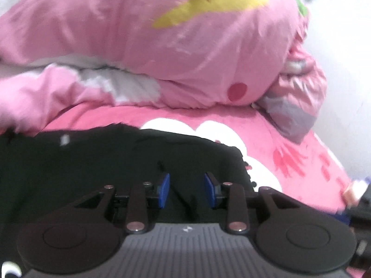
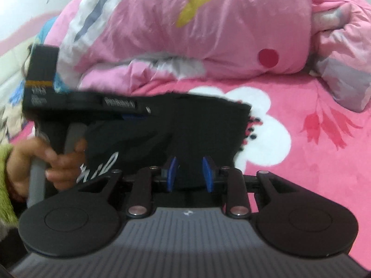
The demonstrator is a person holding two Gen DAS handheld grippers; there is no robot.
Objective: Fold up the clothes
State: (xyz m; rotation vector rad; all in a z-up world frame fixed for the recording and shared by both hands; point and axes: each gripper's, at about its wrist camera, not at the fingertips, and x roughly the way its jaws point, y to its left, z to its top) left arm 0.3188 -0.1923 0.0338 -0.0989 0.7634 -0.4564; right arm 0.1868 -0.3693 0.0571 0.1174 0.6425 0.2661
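Black garment [image 2: 190,125] lies flat on the pink bed [image 2: 313,162], frame centre, long axis left-right. Left tool [image 1: 186,191] and right tool [image 2: 190,173] hover over it, jaws partly open, gripping nothing.

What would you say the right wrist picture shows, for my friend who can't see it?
A black garment lies on a pink flowered bed, with the right gripper over its near edge, jaws apart. At left, a hand holds the left gripper; a pink quilt is heaped behind.
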